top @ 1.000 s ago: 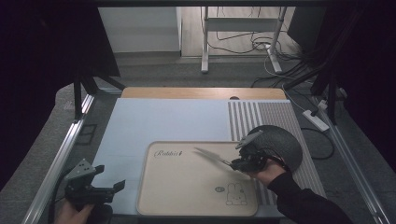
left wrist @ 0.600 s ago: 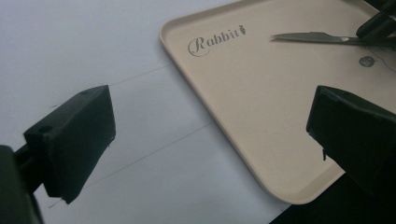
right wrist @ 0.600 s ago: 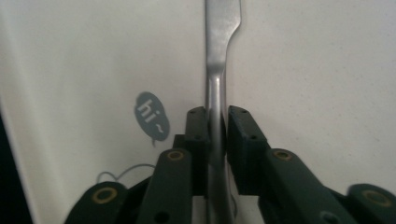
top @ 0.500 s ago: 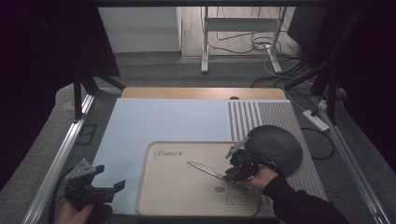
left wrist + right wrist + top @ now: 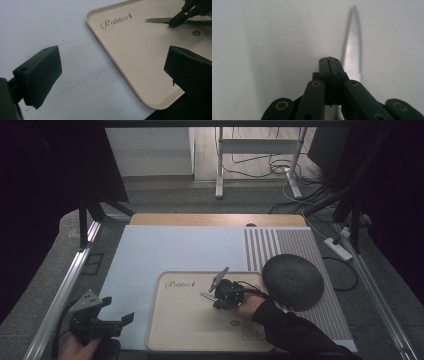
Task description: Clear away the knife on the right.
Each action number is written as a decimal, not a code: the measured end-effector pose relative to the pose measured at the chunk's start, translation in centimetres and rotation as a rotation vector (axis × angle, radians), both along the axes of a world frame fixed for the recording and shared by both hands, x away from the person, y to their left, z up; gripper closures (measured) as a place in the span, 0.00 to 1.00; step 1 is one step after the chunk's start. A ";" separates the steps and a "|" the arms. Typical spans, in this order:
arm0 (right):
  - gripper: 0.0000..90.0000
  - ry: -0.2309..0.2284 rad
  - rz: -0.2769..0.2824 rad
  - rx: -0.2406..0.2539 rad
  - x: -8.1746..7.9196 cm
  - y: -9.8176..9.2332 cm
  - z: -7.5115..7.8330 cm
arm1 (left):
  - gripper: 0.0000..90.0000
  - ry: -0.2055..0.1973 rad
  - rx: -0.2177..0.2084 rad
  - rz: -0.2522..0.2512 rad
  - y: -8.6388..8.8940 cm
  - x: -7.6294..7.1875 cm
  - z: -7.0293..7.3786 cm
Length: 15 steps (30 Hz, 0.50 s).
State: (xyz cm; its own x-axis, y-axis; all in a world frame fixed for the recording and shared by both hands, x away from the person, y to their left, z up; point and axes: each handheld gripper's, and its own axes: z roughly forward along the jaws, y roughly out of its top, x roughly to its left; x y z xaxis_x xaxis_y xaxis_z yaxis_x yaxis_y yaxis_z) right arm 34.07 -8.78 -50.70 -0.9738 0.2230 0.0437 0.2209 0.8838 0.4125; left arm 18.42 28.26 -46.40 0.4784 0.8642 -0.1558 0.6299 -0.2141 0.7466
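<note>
Serrated knife (image 5: 353,47): lying flat on beige tray (image 5: 175,330), blade beside right gripper (image 5: 220,296). Right fingers just clenched together; apparently nothing between them, though view is close. Left gripper (image 5: 112,72): fingers released, wide apart, over pale worktop (image 5: 165,250) beside tray's corner.

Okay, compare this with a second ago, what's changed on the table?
The right tongs slid left from beside the dark grey woven dome toward the middle of the beige tray, carrying the serrated metal knife. Their jaws have just closed further and now look shut. The left tongs, tray and dome stayed put.
</note>
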 end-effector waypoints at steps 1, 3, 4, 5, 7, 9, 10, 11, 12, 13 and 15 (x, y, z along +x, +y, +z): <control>1.00 -0.014 -0.009 -0.004 0.3 -0.1 0.0 | 0.03 0.000 -0.001 0.000 0.0 0.0 0.0; 1.00 -0.033 -0.034 -0.015 0.8 -0.7 0.1 | 0.03 0.000 0.002 -0.001 0.0 0.0 0.0; 1.00 -0.038 -0.042 -0.019 1.0 -1.0 0.1 | 0.03 -0.001 0.005 -0.003 0.0 0.0 0.0; 1.00 -0.048 -0.052 -0.026 1.3 -1.4 0.1 | 0.03 -0.001 0.007 -0.004 -0.1 0.0 0.0; 1.00 -0.062 -0.081 -0.038 1.8 -2.3 0.2 | 0.03 -0.002 0.010 -0.005 -0.1 0.0 0.0; 1.00 -0.068 -0.109 -0.042 2.2 -3.3 0.3 | 0.03 -0.001 0.011 -0.005 -0.2 0.0 0.0; 1.00 -0.063 -0.115 -0.042 2.4 -3.7 0.3 | 0.03 -0.001 0.011 -0.005 -0.1 0.0 0.0; 1.00 -0.046 -0.132 -0.035 2.5 -4.2 0.4 | 0.03 -0.001 0.011 -0.004 -0.1 0.0 0.0; 1.00 -0.040 -0.139 -0.035 2.6 -4.5 0.4 | 0.03 -0.001 0.010 -0.004 -0.1 0.0 0.0; 1.00 -0.044 -0.145 -0.043 2.6 -4.8 0.4 | 0.03 -0.001 0.010 -0.004 -0.1 0.0 0.0; 1.00 -0.049 -0.152 -0.052 2.5 -5.4 0.5 | 0.03 -0.001 0.010 -0.004 -0.1 0.0 0.0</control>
